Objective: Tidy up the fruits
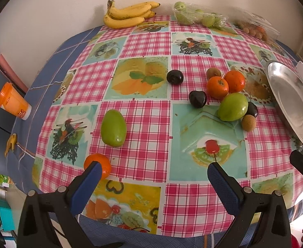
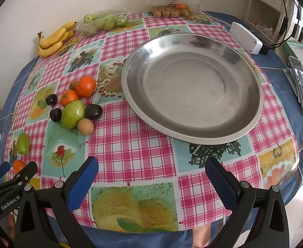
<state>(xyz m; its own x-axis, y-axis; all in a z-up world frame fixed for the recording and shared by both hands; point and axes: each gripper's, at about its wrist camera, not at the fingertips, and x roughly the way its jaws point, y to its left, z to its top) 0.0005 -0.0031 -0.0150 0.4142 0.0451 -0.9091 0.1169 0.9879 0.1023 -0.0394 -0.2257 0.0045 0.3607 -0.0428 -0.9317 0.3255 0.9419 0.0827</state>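
A large empty steel plate point(image 2: 192, 132) sits on the checked tablecloth; its rim shows at the right of the left wrist view point(image 1: 279, 95). Left of it lies a cluster: two oranges point(image 1: 226, 83), a green apple point(image 1: 233, 106), dark plums point(image 1: 197, 99), brown kiwis point(image 1: 248, 123). A green mango point(image 1: 113, 131) lies apart, and a lone orange point(image 1: 98, 164) sits by my left fingertip. My left gripper point(image 1: 154, 168) is open and empty above the table's near edge. My right gripper point(image 2: 151, 166) is open and empty in front of the plate.
Bananas point(image 1: 128, 13), a pack of green fruit point(image 1: 199, 16) and a box of small brown fruit point(image 2: 172, 10) stand along the back wall. An orange cup point(image 1: 13, 101) stands at the left edge. A white box point(image 2: 246, 38) and a phone point(image 2: 302, 82) lie right of the plate.
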